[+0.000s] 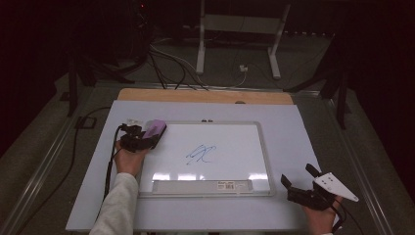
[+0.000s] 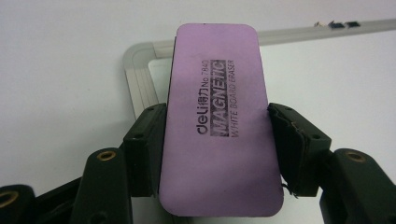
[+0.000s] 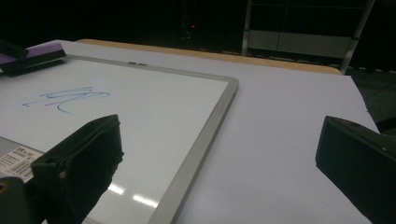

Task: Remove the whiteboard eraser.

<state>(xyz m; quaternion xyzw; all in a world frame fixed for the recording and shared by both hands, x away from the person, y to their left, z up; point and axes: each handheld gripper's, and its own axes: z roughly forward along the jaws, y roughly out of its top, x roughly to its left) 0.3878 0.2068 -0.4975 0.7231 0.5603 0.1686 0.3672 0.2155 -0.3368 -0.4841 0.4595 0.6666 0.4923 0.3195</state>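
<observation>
A purple magnetic whiteboard eraser [image 1: 154, 130] [image 2: 217, 121] sits over the top left corner of the whiteboard [image 1: 230, 147] [image 2: 137, 70]. My left gripper [image 1: 147, 139] [image 2: 215, 128] is shut on it, a black pad against each long side. A blue scribble [image 1: 200, 153] [image 3: 65, 98] marks the board's middle. To the right of the board, my right gripper [image 1: 296, 174] [image 3: 219, 135] stands open over the white table cover with nothing between its fingers. In the right gripper view the eraser [image 3: 39, 52] lies at the far left on the whiteboard [image 3: 154, 107].
The board's pen tray [image 1: 195, 186] with a label runs along its near edge. A white cover [image 1: 288, 127] lies over the table, with a wooden strip [image 1: 205, 96] at the back. Cables [image 1: 166, 63] and a white stand [image 1: 240, 24] are on the floor beyond.
</observation>
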